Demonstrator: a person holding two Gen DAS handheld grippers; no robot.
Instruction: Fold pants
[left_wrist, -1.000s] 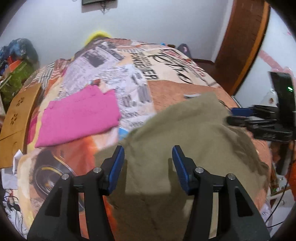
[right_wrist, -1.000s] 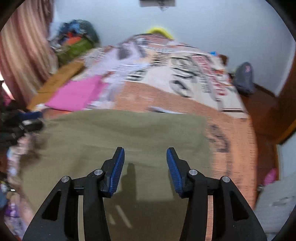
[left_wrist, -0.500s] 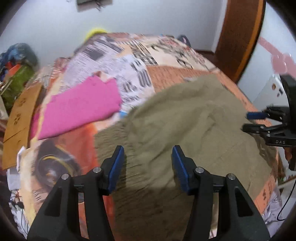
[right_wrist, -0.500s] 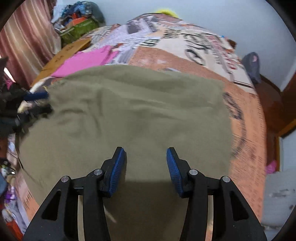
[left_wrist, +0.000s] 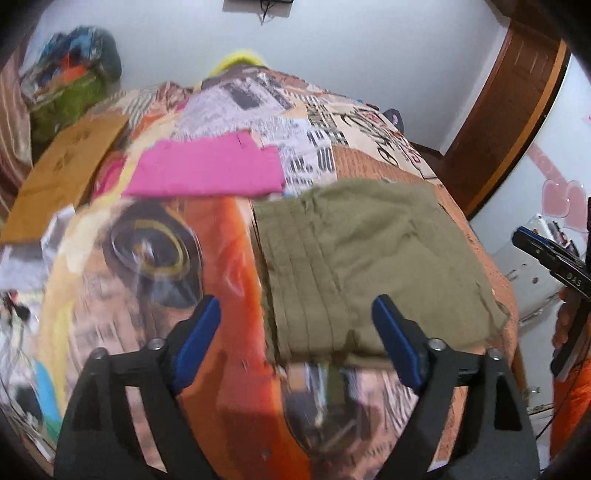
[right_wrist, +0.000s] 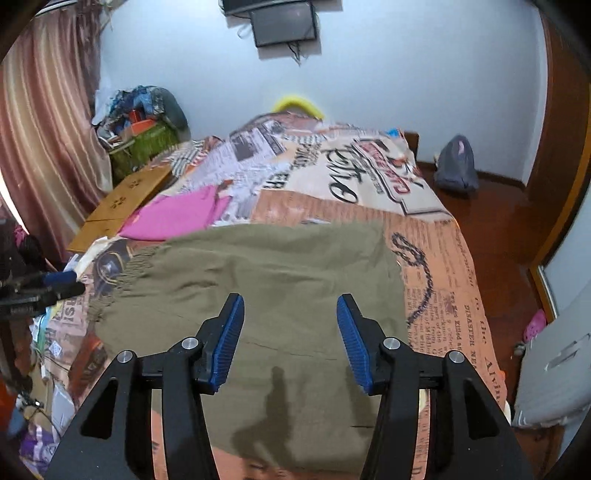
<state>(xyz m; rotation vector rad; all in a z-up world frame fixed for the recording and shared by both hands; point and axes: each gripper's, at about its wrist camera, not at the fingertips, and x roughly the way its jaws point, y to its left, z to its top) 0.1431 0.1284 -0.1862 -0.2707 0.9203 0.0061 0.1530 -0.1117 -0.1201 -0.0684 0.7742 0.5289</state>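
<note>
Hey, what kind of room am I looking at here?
Most likely a bedroom: a bed with a newspaper-print bedspread, a curtain beside it, and a wooden door. Olive pants lie on the bed.

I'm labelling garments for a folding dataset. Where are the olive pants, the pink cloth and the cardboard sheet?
olive pants (right_wrist: 280, 280): right wrist view, middle of the fabric.
pink cloth (left_wrist: 210, 170): left wrist view, centre of its top face.
cardboard sheet (left_wrist: 62, 173): left wrist view, bare middle.
</note>
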